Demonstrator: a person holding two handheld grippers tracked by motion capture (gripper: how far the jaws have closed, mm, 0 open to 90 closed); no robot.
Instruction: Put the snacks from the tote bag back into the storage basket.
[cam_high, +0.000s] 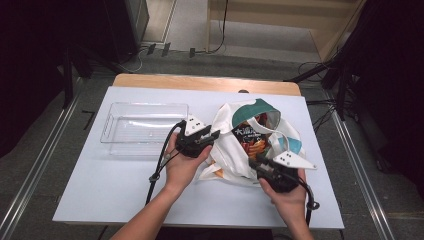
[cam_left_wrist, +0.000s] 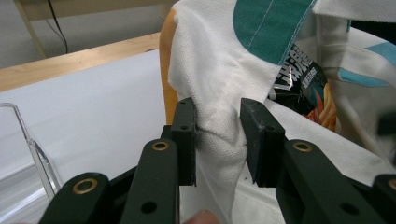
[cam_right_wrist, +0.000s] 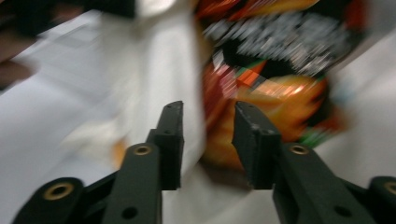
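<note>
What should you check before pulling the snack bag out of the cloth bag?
1. Left gripper pinching the white cloth tote bag with teal patches: ok, a fold is bunched between its jaws.
2. Black and orange snack packet in sight: ok, it shows through the bag's mouth.
3. Right gripper holding the packet: not ok, jaws apart, aimed at it.
4. Right gripper view sharp: not ok, blurred.
5. Clear plastic tray free: ok, nothing inside.
6. White table room: ok.
</note>
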